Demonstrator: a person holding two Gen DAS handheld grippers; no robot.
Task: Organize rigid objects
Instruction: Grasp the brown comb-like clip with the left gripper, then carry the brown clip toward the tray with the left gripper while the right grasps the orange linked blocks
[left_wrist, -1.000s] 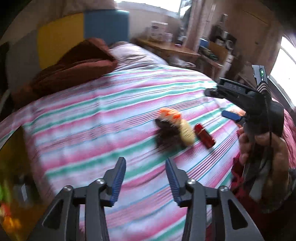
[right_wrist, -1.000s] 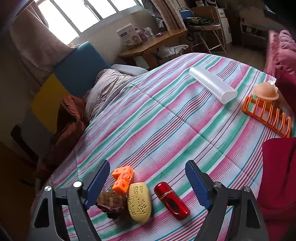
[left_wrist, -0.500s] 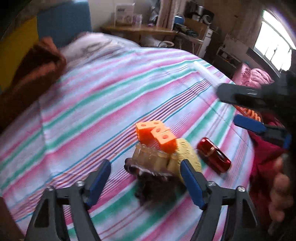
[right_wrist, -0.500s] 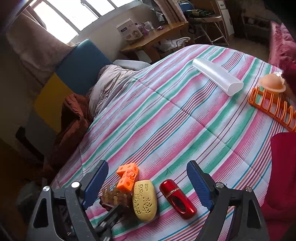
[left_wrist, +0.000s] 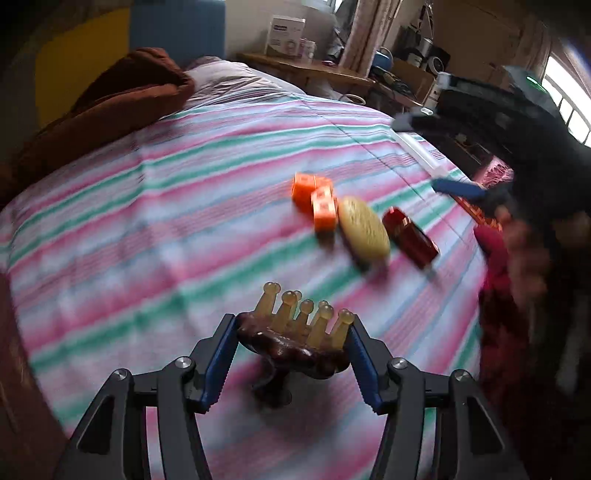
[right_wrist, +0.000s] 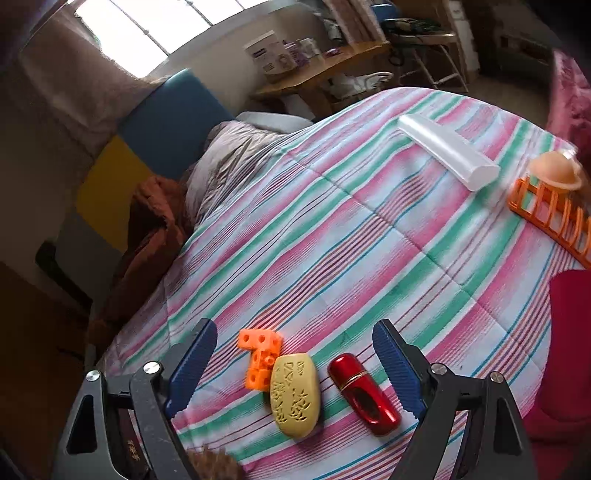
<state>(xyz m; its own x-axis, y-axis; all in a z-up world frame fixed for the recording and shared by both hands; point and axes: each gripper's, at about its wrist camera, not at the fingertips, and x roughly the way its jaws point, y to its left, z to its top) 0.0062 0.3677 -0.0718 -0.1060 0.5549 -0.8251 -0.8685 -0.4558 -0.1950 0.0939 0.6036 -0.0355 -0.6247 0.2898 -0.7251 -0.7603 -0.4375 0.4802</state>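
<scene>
My left gripper (left_wrist: 291, 322) has a dark brown massage brush (left_wrist: 291, 349) with amber prongs between its blue pads. Its jaws are closing and both pads touch the brush, which hangs just above the striped bedspread (left_wrist: 147, 229). Beyond it, blurred, lie an orange block piece (left_wrist: 316, 199), a yellow oval piece (left_wrist: 364, 230) and a red case (left_wrist: 408, 236). In the right wrist view my right gripper (right_wrist: 295, 326) hovers open over the orange block piece (right_wrist: 260, 360), the yellow oval (right_wrist: 295, 393) and the red case (right_wrist: 364, 393), gripping nothing.
A white tube-shaped case (right_wrist: 447, 151) lies farther up the bed. At the right edge stands an orange rack (right_wrist: 550, 218) with a peach round object (right_wrist: 557, 171) on it. A brown blanket (left_wrist: 122, 96) and a grey pillow (right_wrist: 236, 155) lie near the headboard. A hand (left_wrist: 524, 236) holds the right gripper.
The left gripper opened wide, dropped around the brush beside the orange block, closed on it and drew it back from the group. The right gripper stayed open in place.
</scene>
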